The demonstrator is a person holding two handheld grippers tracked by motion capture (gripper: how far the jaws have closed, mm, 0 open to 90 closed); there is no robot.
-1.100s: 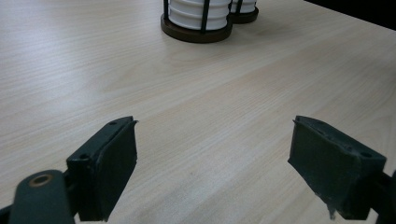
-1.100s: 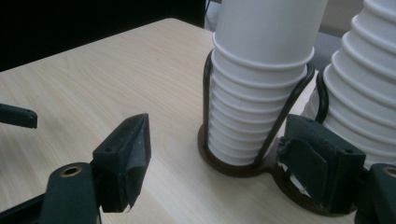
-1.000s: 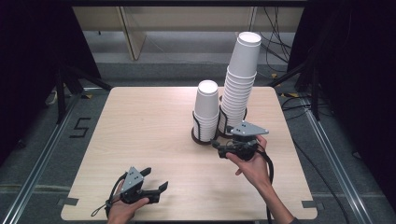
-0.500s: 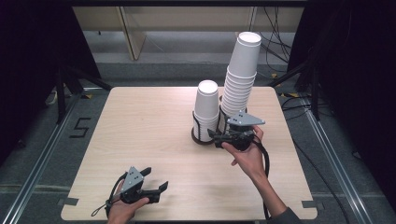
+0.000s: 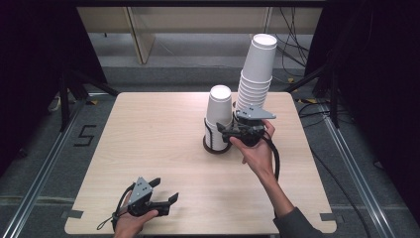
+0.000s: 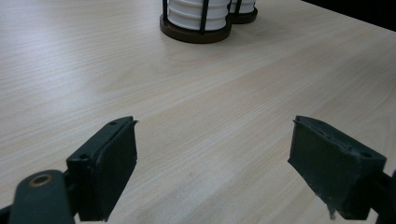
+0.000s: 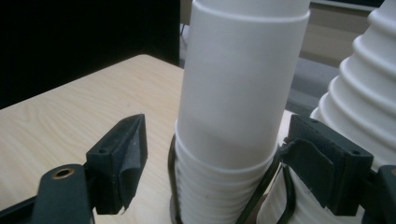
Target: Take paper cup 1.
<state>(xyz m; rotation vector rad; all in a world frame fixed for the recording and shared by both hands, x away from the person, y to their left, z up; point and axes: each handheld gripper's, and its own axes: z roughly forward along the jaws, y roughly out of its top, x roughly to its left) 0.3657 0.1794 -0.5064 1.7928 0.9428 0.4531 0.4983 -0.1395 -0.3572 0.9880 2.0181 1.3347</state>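
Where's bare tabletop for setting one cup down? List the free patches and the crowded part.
Free: the table's whole left half, from its far edge to the left gripper, and the near middle between the two hands. Crowded: far right, where the short cup stack, tall cup stack and right gripper bunch together.

White cups [image 5: 219, 114], pale wood-grain table [image 5: 148, 144]

Even overhead light keeps the wooden table [image 5: 163, 144] bright against dark surroundings, shadows are faint, a soft sheen crosses the wood in the left gripper view, and the near white cup stack [image 7: 238, 112] looks slightly soft.
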